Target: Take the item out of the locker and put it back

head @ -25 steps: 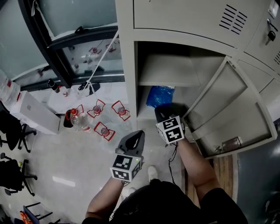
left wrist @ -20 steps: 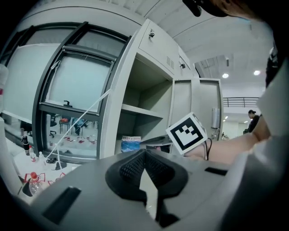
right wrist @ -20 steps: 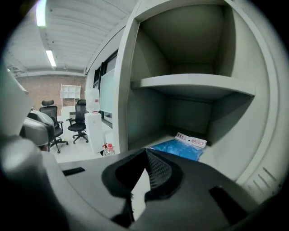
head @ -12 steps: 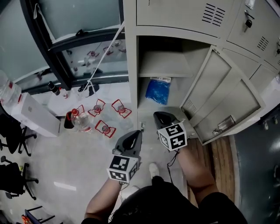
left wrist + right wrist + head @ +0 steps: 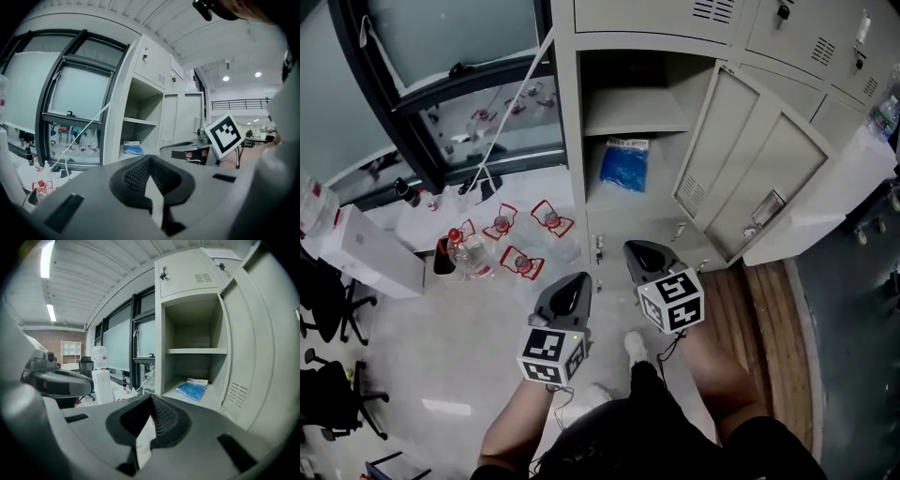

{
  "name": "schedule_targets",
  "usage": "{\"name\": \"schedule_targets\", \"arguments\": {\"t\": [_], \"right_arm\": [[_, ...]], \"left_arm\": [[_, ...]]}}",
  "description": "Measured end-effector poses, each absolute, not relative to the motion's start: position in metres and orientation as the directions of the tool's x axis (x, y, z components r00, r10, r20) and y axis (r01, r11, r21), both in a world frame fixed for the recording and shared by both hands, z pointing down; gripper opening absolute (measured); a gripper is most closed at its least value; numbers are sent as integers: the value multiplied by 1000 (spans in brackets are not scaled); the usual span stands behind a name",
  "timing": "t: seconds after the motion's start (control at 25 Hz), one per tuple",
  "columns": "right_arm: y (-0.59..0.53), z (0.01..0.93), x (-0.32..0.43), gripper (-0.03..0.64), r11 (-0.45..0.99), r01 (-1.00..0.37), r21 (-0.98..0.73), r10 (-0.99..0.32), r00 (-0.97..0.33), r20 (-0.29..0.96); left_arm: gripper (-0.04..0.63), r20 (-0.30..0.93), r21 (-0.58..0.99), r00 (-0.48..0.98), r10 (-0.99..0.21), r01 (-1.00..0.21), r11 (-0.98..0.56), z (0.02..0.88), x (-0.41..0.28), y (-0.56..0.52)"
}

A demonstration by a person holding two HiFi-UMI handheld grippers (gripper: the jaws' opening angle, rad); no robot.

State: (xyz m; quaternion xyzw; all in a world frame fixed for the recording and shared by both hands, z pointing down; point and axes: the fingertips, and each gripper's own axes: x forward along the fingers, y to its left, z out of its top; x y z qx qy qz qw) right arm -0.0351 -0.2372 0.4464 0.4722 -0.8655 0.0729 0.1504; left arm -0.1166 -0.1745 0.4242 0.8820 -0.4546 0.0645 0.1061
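No print legible anywhere. White header label [image 5: 627, 144] on the blue packet [image 5: 622, 171] in the locker [image 5: 567, 141]: too small to read. Red bottle labels [image 5: 517, 262] on the floor [image 5: 441, 347]: likewise.

Locker [image 5: 567, 141] pale beige-grey throughout, door too. Bag [image 5: 623, 166] on its shelf bright blue, white label strip at the top. Left gripper [image 5: 579, 278] and right gripper [image 5: 630, 248] grey-bodied, pads black with fine cross-hatching, cubes white with black square markers. Window frame [image 5: 478, 77] black. Floor bottle [image 5: 461, 253] clear, red cap. Floorboards [image 5: 769, 319] brown wood.
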Motion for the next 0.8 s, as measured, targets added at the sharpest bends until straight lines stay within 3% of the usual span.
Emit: {"name": "schedule_targets", "arguments": {"t": [0.8], "right_arm": [[-140, 417, 21, 0, 537, -843, -21, -811, -522, 265]], "left_arm": [[3, 216, 99, 569, -794, -821, -562, 419, -62, -105]]}}
